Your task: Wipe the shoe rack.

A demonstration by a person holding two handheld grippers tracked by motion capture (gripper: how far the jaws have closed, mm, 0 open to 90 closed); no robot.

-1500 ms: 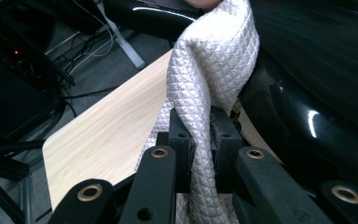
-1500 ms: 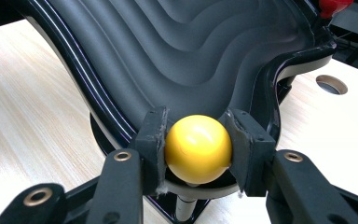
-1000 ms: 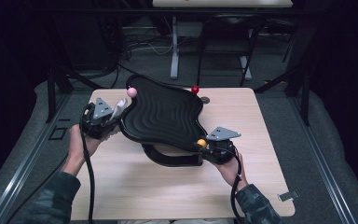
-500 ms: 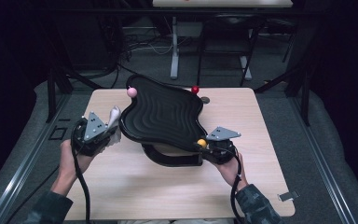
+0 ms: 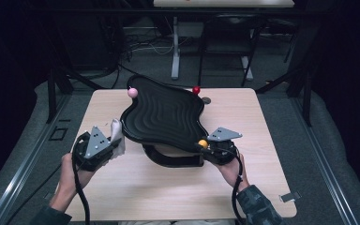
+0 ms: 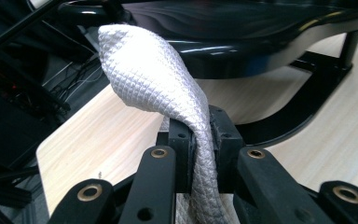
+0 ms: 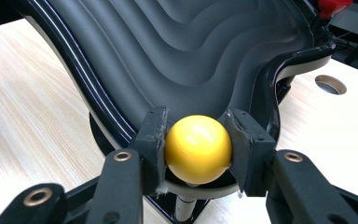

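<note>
From the high view, you sit at a pale wooden table (image 5: 178,197) with a black wavy tray (image 5: 161,115) raised on its dark stand (image 5: 171,159) at the centre. Your left gripper (image 5: 115,140) hangs just off the tray's near-left edge with a white cloth (image 5: 116,129) standing up from it, close to the rim though contact cannot be told. Your right gripper (image 5: 206,147) sits at the near-right corner, on the yellow knob (image 5: 203,143). A pink knob (image 5: 132,92) and a red knob (image 5: 196,90) mark the far corners.

In the left gripper view, your left gripper (image 6: 199,140) is clamped tight on the white cloth (image 6: 154,79), whose quilted fold rises and curls over to the left above the jaws. The glossy underside of the tray's rim (image 6: 261,51) lies beyond it, apart from the cloth.

In the right gripper view, your right gripper (image 7: 198,140) is closed on the yellow knob (image 7: 198,148), a pad pressed to each side, steadying the tray (image 7: 177,51) whose rippled surface stretches away toward the red knob (image 7: 333,5).

The work looks like wiping the tray while you brace it. The brace is set and the cloth is in hand, but the cloth is not on the rippled surface, so the wiping itself appears to remain. No dirt can be made out on the tray.
</note>
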